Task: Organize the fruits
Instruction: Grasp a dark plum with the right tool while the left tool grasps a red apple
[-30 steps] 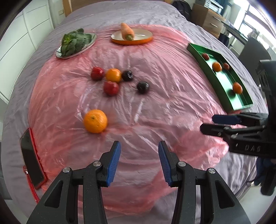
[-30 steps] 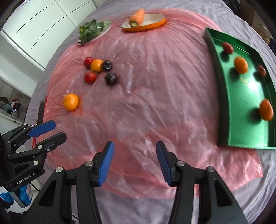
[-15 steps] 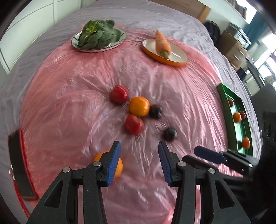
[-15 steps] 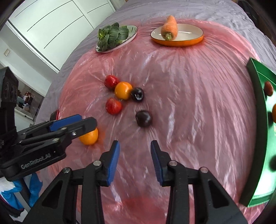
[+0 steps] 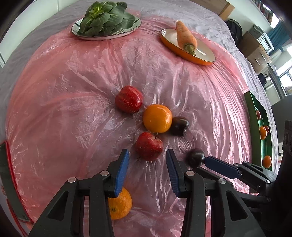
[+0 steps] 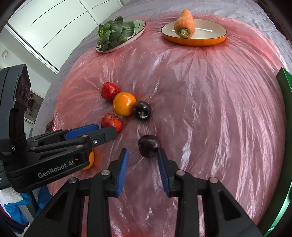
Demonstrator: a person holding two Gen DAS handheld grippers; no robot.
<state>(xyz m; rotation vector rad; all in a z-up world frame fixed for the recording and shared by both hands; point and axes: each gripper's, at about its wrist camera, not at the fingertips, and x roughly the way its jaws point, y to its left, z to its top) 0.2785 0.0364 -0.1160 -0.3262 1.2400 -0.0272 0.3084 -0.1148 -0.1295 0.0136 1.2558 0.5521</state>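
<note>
Left tongs (image 5: 147, 164) spread wide, holding nothing, blue pads low over the pink plastic sheet (image 5: 73, 91). Just ahead of the gap, a red apple (image 5: 148, 145), not yet between the pads. Behind it an orange (image 5: 157, 118), touching a dark plum (image 5: 179, 125) on its right side. Farther back and to the left, a second red apple (image 5: 129, 99). Under the left pad, near the bottom edge, another orange (image 5: 119, 206), partly hidden.

Right tongs (image 6: 142, 162) also open, gripping nothing. A second dark plum (image 6: 148, 145) at the tips, close against the right pad (image 6: 161, 164), well apart from the left one.

Green tray (image 5: 255, 131) at the far right side, with some small fruits inside.

At the far end, a carrot (image 5: 186, 37) lying on an orange plate (image 5: 200, 60), and leafy greens (image 5: 104, 17) on a white plate (image 5: 107, 35). A phone with red edge (image 5: 9, 182) at the left border.
</note>
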